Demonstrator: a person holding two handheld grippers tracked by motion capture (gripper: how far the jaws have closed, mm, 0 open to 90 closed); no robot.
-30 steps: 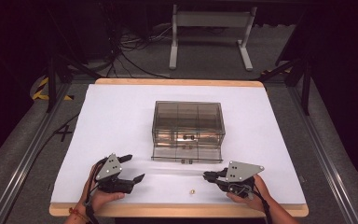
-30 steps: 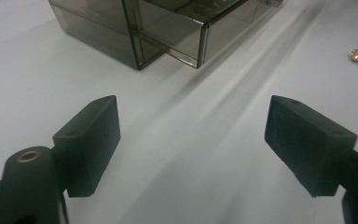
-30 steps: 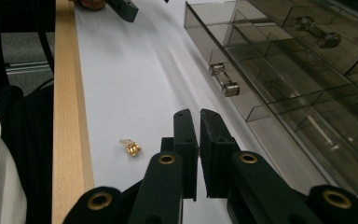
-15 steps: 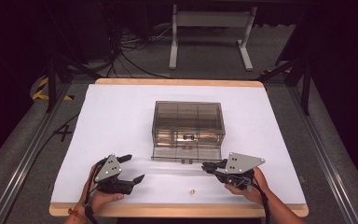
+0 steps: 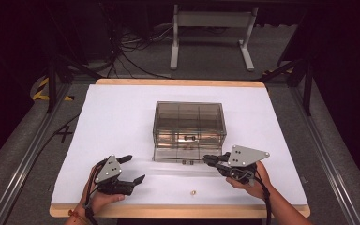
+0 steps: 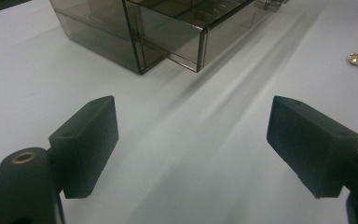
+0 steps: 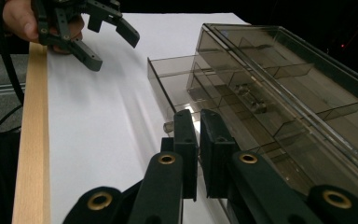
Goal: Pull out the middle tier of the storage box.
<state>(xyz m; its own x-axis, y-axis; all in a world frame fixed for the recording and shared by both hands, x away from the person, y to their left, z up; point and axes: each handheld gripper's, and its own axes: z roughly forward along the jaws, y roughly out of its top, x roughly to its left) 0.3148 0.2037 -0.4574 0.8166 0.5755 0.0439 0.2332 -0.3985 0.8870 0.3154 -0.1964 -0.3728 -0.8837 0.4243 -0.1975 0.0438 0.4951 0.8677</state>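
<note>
Drawer box (image 5: 189, 124): centre of frame, bottom drawer (image 5: 178, 153) slid out.
Right gripper (image 5: 209, 161): jaws clenched, now nearer the drawer's knob.
Left gripper (image 5: 132, 169): lower left, jaws released, unmoved.

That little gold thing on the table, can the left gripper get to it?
Probably yes. The little gold thing lies alone on the bare white table, just right of the left gripper, whose jaws are open. Nothing stands between them, and the drawer box sits farther back.

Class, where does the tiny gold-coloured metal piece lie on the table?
In the high view, the tiny gold-coloured metal piece lies on the white table near its front edge, between both tools, before the smoky transparent plastic drawer box.
</note>
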